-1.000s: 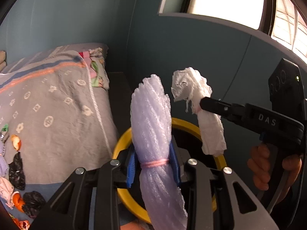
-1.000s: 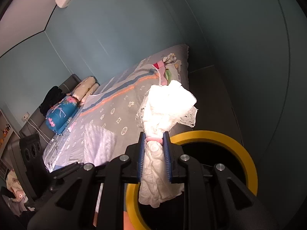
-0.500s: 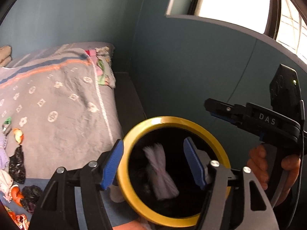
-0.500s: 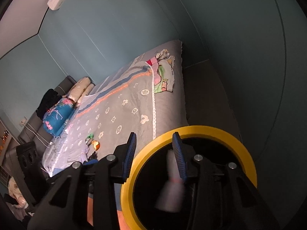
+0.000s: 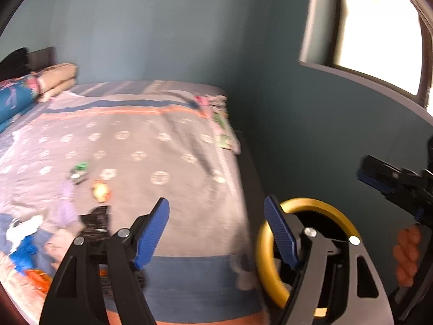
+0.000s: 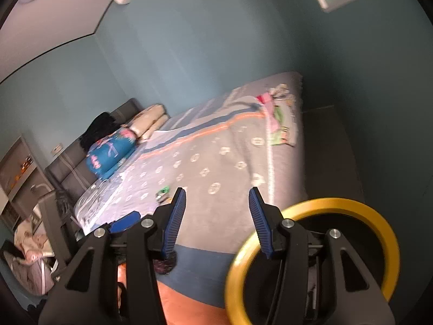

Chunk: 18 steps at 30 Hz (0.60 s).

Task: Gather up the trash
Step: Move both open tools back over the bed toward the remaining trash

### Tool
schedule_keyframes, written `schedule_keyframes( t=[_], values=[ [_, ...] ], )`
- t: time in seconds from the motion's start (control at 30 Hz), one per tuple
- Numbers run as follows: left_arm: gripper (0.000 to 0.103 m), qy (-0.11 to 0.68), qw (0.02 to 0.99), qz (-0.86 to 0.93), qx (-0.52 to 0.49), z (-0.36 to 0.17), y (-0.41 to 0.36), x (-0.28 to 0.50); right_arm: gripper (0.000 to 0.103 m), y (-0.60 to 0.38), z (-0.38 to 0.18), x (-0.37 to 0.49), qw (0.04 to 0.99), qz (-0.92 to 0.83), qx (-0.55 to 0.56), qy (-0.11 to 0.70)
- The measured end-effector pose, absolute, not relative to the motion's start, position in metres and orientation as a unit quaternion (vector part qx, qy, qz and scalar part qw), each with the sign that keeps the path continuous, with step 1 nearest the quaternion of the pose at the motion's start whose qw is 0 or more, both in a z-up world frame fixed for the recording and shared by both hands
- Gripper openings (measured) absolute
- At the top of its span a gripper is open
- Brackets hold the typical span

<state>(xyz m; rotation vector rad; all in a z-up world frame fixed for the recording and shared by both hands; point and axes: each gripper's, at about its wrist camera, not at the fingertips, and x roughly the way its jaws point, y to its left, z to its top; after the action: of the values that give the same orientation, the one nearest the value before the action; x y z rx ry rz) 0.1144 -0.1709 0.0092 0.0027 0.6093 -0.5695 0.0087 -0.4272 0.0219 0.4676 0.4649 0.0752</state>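
Teal walls close round the bedroom, and we stand at the foot of a bed (image 5: pixel 173 146) spread with a grey patterned cover.

Nearest to us, our left gripper (image 5: pixel 216 233) has its jaws spread wide, having just been opening, and nothing sits between the blue pads (image 5: pixel 151 233); the cover shows through the gap. Our right gripper (image 6: pixel 216 219) is likewise parted, its jaws also just opened, with nothing between them. In the left wrist view the right gripper pokes in from the right edge, and the fingers of the hand (image 5: pixel 406 254) holding it show below it.

Just beyond the fingers, low and to the right, stands the bin (image 6: pixel 379 222) with its yellow rim and dark inside, on the floor against the foot of the bed. We cannot make out what lies in it.

Further out, the trash (image 5: pixel 81 211) left on the cover lies near the foot on the left: a black crumpled piece, a pale purple one, an orange scrap (image 5: pixel 101 191), a small green one (image 6: pixel 163 191), and blurred white and blue bits at the edge.

Beyond that, a folded floral cloth (image 6: pixel 278 124) lies by the far right side of the bed. At the head rest a blue flowered pillow (image 6: pixel 111 154) and a beige one (image 6: pixel 151 119), touching, with a window (image 5: pixel 379 27) bright on the right wall.
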Motion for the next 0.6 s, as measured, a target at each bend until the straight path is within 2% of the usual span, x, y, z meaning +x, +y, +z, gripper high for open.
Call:
schedule_keyframes(
  t=[0.3,0.6],
  values=[
    [0.072,0.289,0.939,-0.187,-0.020,0.018,-0.081,0.129,0.051,-0.376,0.036,0.031,0.947,0.076,0.198,0.240],
    [0.084,0.285,0.951,-0.121,-0.023,0.016,-0.015,0.139,0.056,-0.326,0.029,0.057,0.942,0.107,0.168,0.269]
  ],
)
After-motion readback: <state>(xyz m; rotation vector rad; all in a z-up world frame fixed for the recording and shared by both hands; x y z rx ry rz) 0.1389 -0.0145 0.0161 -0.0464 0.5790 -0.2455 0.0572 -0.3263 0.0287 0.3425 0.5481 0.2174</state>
